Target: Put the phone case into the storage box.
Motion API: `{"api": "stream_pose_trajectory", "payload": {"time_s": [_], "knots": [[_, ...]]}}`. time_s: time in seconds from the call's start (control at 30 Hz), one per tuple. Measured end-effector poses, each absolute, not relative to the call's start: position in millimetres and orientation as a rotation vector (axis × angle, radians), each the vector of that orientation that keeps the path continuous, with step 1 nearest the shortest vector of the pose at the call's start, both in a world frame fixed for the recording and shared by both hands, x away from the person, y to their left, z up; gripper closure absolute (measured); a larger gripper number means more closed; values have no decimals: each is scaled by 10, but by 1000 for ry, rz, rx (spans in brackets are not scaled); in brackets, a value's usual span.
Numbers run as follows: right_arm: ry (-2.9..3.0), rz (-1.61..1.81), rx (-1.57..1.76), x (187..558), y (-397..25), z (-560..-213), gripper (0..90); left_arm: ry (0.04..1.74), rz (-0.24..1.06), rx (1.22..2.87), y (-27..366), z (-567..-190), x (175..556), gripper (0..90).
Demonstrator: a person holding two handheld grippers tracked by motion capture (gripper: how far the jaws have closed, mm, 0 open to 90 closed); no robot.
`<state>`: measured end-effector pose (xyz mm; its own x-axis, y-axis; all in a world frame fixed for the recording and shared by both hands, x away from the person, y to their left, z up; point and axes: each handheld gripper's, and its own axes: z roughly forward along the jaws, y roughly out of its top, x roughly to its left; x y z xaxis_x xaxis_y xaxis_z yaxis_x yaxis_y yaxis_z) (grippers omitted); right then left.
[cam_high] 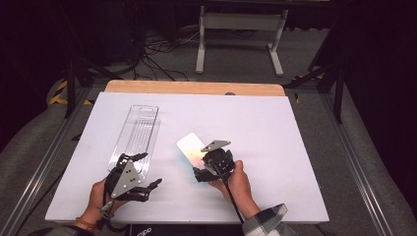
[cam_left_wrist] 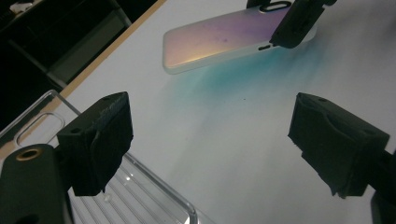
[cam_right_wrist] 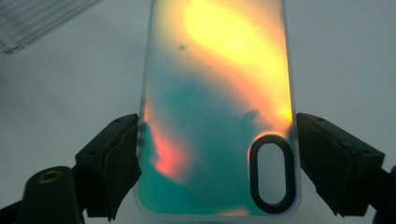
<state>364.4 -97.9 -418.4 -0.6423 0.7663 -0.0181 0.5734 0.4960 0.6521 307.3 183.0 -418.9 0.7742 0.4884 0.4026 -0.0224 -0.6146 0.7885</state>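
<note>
Both hands come in over the near edge of the surface, each holding a gripper. At the left, the left gripper (cam_high: 142, 172) sits close to the near edge with its jaws spread wide and nothing between them; in the left gripper view the two black pads (cam_left_wrist: 100, 140) stand far apart over bare white surface. Just beside it, touching or nearly touching its far jaw, lies the near end of a clear tray (cam_high: 136, 137), a long ribbed plastic piece that runs away toward the far left corner.

At the right, the right gripper (cam_high: 200, 164) is clamped on a phone case (cam_high: 191, 146), near the middle of the surface. In the right gripper view the two jaws press the long sides of the case (cam_right_wrist: 215, 93) at the end with the oval camera hole (cam_right_wrist: 272, 173). Its shiny back shows yellow, orange and green colours. From the left gripper view the case (cam_left_wrist: 219, 39) looks tilted, its free end close to the surface, and a green glow falls on the white sheet (cam_high: 265, 142) under it.

A bare strip of wooden table (cam_high: 196, 88) shows along the far edge.
</note>
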Motion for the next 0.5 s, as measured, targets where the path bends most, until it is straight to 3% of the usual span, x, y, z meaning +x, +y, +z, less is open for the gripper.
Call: {"api": "stream_pose_trajectory", "payload": {"time_s": [0.23,0.3,0.5], "knots": [[2474,988,1069,3530,-965,-4018,175,201,898,2157,1636,-4169,3014,291],[2475,996,1061,3512,-961,-4003,175,166,939,2172,1603,-4172,3002,371],[2491,1041,1041,3455,-952,-3937,175,63,1049,2186,1404,-4190,2978,366]]}}
